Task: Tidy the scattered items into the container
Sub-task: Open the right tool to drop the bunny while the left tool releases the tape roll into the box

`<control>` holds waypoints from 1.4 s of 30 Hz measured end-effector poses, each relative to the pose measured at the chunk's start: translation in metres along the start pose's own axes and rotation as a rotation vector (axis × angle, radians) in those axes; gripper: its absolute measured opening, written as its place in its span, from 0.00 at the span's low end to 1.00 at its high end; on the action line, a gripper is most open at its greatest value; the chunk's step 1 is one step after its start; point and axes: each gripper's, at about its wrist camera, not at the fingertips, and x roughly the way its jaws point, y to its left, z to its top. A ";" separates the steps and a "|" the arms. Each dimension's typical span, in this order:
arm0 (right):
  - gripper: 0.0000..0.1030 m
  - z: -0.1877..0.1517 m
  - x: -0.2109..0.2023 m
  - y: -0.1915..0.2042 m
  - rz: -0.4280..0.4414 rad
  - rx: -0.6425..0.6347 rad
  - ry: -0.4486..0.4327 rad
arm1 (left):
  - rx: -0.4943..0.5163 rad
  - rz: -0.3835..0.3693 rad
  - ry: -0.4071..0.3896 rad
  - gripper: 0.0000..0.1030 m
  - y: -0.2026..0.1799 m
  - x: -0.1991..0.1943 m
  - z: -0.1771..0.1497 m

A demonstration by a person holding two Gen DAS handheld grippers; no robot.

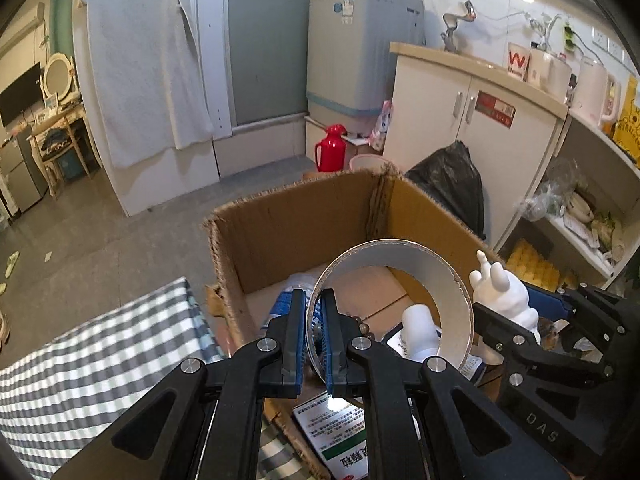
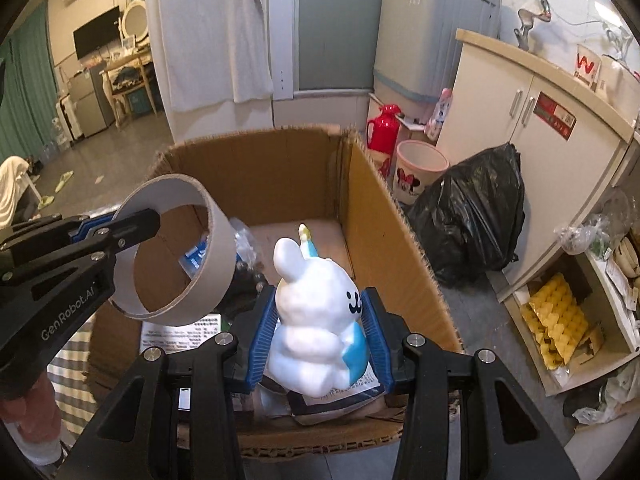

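Observation:
An open cardboard box stands in front of me. My left gripper is shut on the wall of a wide cardboard ring, held above the box's left half. A white rabbit figure with a blue patch sits clamped between the blue pads of my right gripper, over the box's near right part. Inside the box lie printed leaflets, a blue-and-clear packet and dark beads.
A checked cloth covers a surface left of the box. Right of the box stand a black rubbish bag, a pink-rimmed bin, a red flask, white cabinets and open shelves. Grey floor lies beyond.

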 end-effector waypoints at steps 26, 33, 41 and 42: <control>0.58 -0.001 -0.014 0.005 -0.018 0.011 -0.059 | 0.003 0.007 0.036 0.50 -0.008 0.018 0.001; 0.58 0.004 -0.032 0.011 -0.006 0.006 -0.102 | 0.000 0.005 -0.030 0.62 -0.007 -0.006 0.010; 0.58 0.009 -0.060 0.018 0.002 0.017 -0.167 | -0.011 0.005 -0.081 0.62 -0.001 -0.032 0.018; 0.58 0.010 -0.065 0.018 0.005 0.020 -0.178 | -0.015 0.006 -0.091 0.62 0.002 -0.038 0.019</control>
